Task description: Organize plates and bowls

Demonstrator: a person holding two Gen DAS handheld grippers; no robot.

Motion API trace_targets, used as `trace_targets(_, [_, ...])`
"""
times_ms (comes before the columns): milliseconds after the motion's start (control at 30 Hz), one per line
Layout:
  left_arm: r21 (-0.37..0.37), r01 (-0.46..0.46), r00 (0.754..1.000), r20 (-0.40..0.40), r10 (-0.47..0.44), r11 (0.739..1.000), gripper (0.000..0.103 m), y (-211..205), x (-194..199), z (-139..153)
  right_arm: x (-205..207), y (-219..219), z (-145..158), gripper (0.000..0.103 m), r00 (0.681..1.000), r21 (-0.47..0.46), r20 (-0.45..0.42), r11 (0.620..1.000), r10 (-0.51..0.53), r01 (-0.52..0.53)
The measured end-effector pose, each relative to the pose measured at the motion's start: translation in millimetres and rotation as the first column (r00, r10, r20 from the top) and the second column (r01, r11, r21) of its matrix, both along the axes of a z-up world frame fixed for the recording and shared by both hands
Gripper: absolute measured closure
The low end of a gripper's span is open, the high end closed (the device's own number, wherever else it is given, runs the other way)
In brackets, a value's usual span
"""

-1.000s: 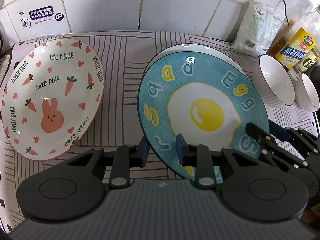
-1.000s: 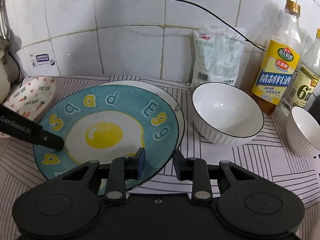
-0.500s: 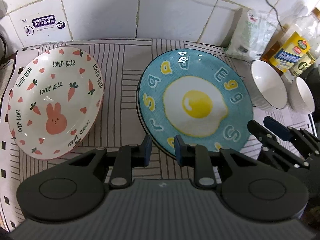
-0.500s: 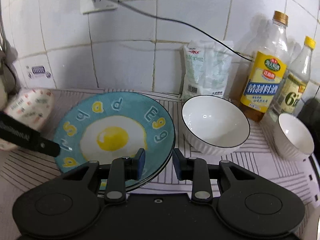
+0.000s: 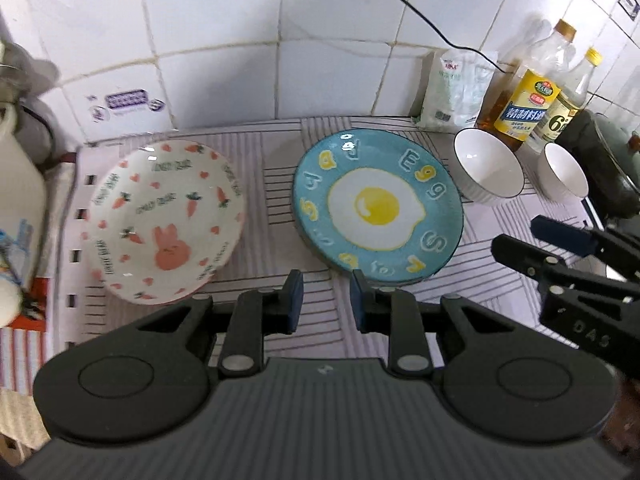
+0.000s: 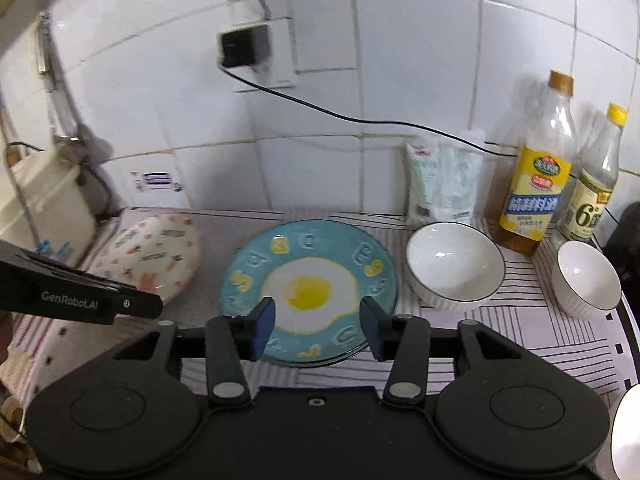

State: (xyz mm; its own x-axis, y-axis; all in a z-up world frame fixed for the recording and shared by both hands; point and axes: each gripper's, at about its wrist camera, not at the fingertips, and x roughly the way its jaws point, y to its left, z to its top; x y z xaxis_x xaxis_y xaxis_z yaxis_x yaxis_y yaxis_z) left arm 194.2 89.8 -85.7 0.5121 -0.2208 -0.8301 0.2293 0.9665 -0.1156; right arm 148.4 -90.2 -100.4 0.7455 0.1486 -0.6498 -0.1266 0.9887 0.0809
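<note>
The blue egg plate (image 5: 378,216) lies flat at the centre of the left wrist view, stacked on another plate whose dark rim just shows beneath its lower edge. In the right wrist view it sits at centre, partly behind the tong tips. To its left in the left wrist view, well apart, the rabbit plate (image 5: 166,222) with carrots and hearts rests tilted on the striped cloth (image 5: 276,184) that covers the tabletop. To the egg plate's right stand two white bowls: the larger bowl (image 5: 489,172) just beside the plate's rim, the smaller bowl (image 5: 563,174) farther right. Behind the bowls, against the tiled wall (image 5: 224,52), are a white bag (image 5: 456,88), a yellow-labelled bottle (image 5: 526,96) and a second bottle (image 5: 568,100). A black cable (image 5: 420,12) runs across the tiles from a wall socket at the top.

The left tongs (image 5: 326,306) hang above the cloth at lower centre of their own view, below the plate's near edge; the blue pads stand a small gap apart with nothing between them, and they have just parted a little. The right tongs (image 6: 318,330) hover over the egg plate's near half at lower centre of their view, their jaws clearly apart, having just been opening, and empty. They also reach in at the right edge of the left wrist view.
</note>
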Motion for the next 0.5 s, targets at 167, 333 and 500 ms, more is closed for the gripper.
trace_targets(167, [0.043, -0.006, 1.000, 0.025, 0.005, 0.999, 0.069, 24.2, -29.1, 8.9, -20.4, 15.2, 11.7, 0.040, 0.997, 0.027, -0.006, 0.997, 0.072, -0.072])
trace_targets(333, [0.046, -0.016, 1.000, 0.019, 0.015, 0.999, 0.062, 49.9, -51.3, 11.2, -36.8, 36.4, 18.9, 0.036, 0.991, 0.023, 0.004, 0.991, 0.131, -0.131])
trace_targets(500, [0.014, -0.057, 0.997, 0.043, 0.056, 0.998, 0.053, 77.8, -61.2, 8.9, -48.0, 55.8, 20.9, 0.031, 0.978, 0.037, 0.020, 0.978, 0.206, -0.206])
